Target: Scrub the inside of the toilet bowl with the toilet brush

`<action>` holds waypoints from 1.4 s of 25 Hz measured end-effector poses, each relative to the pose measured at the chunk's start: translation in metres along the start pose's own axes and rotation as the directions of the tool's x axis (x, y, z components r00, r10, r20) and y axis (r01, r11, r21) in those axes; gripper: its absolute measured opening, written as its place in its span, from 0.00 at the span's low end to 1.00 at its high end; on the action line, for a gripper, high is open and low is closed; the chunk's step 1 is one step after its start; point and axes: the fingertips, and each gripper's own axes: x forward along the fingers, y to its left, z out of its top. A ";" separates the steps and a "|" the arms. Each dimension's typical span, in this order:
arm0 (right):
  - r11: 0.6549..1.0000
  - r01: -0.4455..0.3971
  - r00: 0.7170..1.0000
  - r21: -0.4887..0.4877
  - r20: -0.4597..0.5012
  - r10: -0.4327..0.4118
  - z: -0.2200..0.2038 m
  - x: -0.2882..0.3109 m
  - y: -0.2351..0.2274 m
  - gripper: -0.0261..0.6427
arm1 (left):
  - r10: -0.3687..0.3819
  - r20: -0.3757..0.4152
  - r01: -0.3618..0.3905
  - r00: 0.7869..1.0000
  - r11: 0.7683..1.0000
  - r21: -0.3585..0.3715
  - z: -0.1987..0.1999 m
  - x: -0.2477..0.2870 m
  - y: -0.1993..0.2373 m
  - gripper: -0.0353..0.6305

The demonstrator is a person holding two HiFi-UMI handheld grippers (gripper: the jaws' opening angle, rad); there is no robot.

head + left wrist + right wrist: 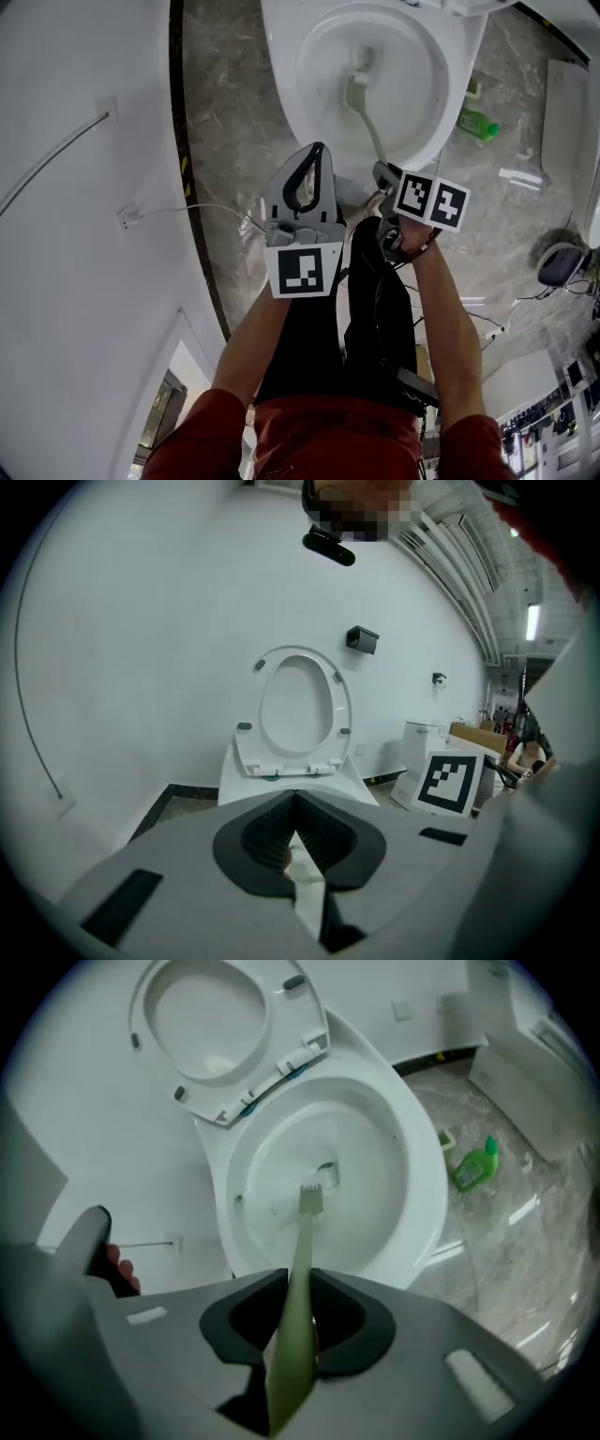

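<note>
A white toilet bowl point(427, 111) point(422, 1185) stands open, its seat and lid point(298, 714) point(220, 1026) raised against the wall. My right gripper point(386, 180) point(298, 1288) is shut on the pale green toilet brush handle point(298, 1279). The handle point(369, 124) runs down into the bowl, and the brush head point(358, 89) point(311, 1198) sits near the drain at the bottom. My left gripper point(314, 155) point(296, 803) is shut with nothing between its jaws, held in front of the bowl's near rim, pointing toward the raised seat.
A green bottle point(478, 123) point(473, 1166) lies on the marble floor point(225, 122) right of the toilet. A white wall point(84, 187) with a thin cable point(56, 155) runs along the left. White panels point(562, 112) and cables lie at the right.
</note>
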 end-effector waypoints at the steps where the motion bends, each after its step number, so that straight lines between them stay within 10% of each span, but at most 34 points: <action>1: 0.998 -0.038 0.999 0.048 0.004 0.038 -0.002 0.006 0.009 0.17 | 0.002 -0.005 -0.002 1.000 1.000 -0.007 -0.001 -0.001 0.002 0.06; 10: 0.972 -0.143 0.988 0.186 0.081 0.130 0.061 0.047 0.042 0.17 | 0.012 -0.028 -0.013 1.000 1.000 -0.014 -0.006 -0.004 0.023 0.06; 15: 0.978 -0.062 0.997 0.201 0.051 0.053 0.096 0.056 0.022 0.18 | -0.010 -0.028 0.011 1.000 1.000 0.010 -0.004 0.002 0.018 0.06; 21: 0.998 0.008 0.994 -0.066 0.109 -0.001 0.102 0.021 0.027 0.17 | -0.025 -0.031 0.025 0.999 0.999 0.025 -0.003 0.004 0.010 0.06; 27: 0.894 0.172 0.977 -0.413 0.185 -0.102 0.094 -0.002 0.035 0.17 | -0.029 -0.027 0.029 0.999 0.999 0.032 0.000 0.009 0.004 0.06; 35: 0.879 0.303 0.953 -0.368 0.139 -0.270 0.124 0.034 -0.024 0.17 | -0.042 -0.041 0.043 0.998 0.999 0.033 0.000 0.011 -0.006 0.06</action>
